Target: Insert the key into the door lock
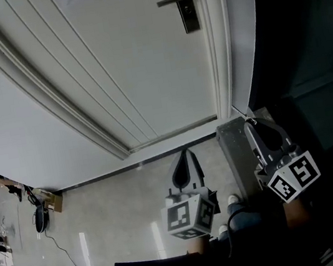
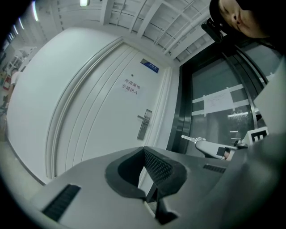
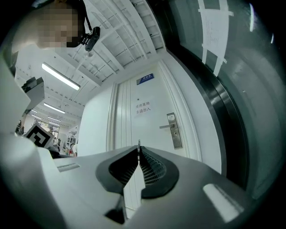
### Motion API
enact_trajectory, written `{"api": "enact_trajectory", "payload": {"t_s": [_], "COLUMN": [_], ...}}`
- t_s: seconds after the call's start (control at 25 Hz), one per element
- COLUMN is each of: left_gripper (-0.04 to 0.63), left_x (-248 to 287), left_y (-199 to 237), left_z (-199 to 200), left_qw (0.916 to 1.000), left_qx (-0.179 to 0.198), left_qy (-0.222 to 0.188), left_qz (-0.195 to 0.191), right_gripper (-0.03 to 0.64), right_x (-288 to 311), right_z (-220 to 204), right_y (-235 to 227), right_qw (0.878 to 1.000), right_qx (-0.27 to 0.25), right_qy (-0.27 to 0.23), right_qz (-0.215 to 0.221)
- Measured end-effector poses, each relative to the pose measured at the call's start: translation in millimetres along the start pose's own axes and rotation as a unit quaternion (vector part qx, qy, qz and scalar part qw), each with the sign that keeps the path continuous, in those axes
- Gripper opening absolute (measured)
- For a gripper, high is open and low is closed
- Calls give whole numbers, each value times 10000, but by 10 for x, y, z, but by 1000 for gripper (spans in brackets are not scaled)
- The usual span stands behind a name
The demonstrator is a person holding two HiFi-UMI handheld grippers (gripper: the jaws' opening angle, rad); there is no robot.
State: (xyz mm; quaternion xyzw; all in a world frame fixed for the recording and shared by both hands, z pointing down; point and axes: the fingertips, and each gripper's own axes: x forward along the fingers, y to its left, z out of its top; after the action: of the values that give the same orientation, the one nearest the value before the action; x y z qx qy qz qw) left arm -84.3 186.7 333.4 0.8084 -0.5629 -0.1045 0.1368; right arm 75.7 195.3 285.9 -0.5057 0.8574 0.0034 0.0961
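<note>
My right gripper (image 3: 139, 150) has its jaws closed on the key (image 3: 139, 143). In the right gripper view I see the key edge-on, a thin blade poking out past the tips at the centre of the frame. The door lock (image 3: 173, 130), a metal plate with a lever handle, sits right of centre in that view, well apart from the key tip.

In the head view the right gripper (image 1: 251, 122) is at the lower right. The key (image 1: 241, 114) points up toward the door frame, and the door lock (image 1: 183, 0) is far above it at the top right. The white door (image 1: 109, 56) fills the upper left, with grey floor (image 1: 116, 207) below it.

My left gripper (image 2: 144, 150) has its jaws together with nothing between them. In the head view it (image 1: 184, 153) hangs over the floor at lower centre, left of the right gripper. In the left gripper view, the key (image 2: 189, 137) shows at the right, and the door lock (image 2: 144, 124) is at centre.
</note>
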Motion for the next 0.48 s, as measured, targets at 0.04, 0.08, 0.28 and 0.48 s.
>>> {"api": "enact_trajectory", "payload": {"t_s": [0.04, 0.08, 0.28, 0.48], "left_gripper": [0, 0, 0, 0], "left_x": [105, 214, 716, 1131], "left_y": [11, 11, -12, -61], "left_z": [13, 31, 153, 120], "left_qw": [10000, 10000, 9999, 9998], "left_qx": [15, 37, 89, 128], "left_qy": [-19, -38, -128, -119], "left_qz": [7, 3, 43, 48], "right_gripper": [11, 11, 11, 11], "right_x": [89, 176, 563, 801], "right_z": [0, 8, 78, 75], "right_y": [-66, -140, -497, -834], "right_qw": [10000, 10000, 9999, 9998], "right_qx": [7, 13, 1, 6], "right_qy": [-17, -38, -91, -91], "right_qz": [31, 55, 144, 180]}}
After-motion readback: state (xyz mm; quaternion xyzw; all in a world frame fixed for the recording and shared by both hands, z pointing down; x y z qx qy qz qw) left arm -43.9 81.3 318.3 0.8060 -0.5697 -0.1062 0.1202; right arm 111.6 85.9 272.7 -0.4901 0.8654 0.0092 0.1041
